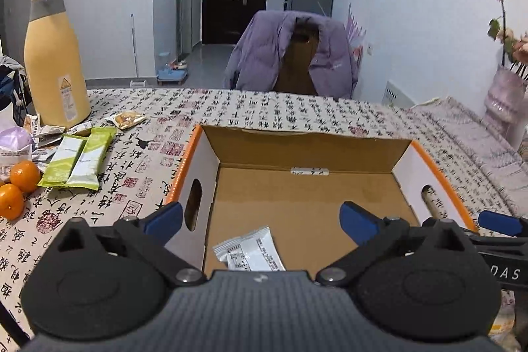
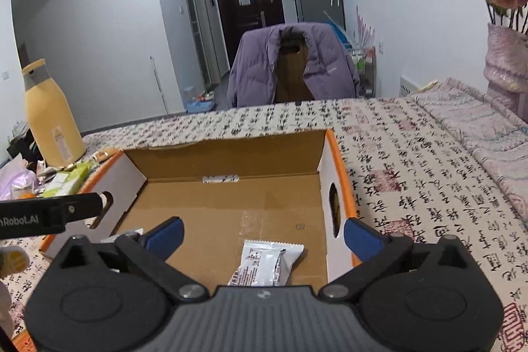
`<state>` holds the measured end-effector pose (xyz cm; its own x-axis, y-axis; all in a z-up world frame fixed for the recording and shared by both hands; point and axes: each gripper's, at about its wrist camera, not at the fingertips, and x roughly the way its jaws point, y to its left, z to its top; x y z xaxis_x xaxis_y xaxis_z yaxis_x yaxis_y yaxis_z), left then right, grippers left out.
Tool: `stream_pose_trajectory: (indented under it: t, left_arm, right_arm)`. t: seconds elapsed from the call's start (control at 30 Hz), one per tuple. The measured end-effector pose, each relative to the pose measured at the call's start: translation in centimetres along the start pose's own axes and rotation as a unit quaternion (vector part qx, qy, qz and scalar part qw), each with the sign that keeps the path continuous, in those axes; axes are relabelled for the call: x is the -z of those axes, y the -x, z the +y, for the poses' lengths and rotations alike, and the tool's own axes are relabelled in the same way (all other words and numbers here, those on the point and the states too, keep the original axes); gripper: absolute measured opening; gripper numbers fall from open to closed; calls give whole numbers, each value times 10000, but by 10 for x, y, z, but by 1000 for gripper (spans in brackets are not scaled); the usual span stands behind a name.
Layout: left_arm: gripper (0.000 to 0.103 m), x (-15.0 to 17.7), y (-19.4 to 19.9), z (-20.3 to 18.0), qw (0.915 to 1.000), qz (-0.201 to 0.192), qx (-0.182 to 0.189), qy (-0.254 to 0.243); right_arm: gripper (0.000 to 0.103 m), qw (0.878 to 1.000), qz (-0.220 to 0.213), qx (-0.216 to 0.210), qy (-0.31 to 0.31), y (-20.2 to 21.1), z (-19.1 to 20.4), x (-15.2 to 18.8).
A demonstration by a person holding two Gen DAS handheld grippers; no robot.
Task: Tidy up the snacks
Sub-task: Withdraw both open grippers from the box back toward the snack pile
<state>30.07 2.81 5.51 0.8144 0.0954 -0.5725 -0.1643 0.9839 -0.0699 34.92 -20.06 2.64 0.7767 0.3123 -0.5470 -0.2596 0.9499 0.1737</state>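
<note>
The orange-rimmed cardboard box (image 1: 409, 154) is centred on the calligraphy tablecloth (image 1: 264, 114). Both the left gripper (image 1: 260, 220) and right gripper (image 2: 262, 235) are held wide open and empty above it. Two white snack packets (image 2: 269, 263) are lain inside; green wafer packets (image 1: 79, 160) wait beside, best lifted clear of the rim.
</note>
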Motion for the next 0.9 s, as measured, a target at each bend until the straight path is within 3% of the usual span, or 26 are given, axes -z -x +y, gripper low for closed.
stream_pose_trajectory:
  t: [0.53, 0.9]
  left_arm:
    - [103, 39, 101, 12, 9940, -1039, 340, 18]
    - [103, 88, 149, 28, 9892, -1378, 464, 164]
  right_arm:
    - [103, 9944, -951, -170, 424, 102, 12, 30]
    - [103, 9900, -1250, -296, 592, 155, 17, 74]
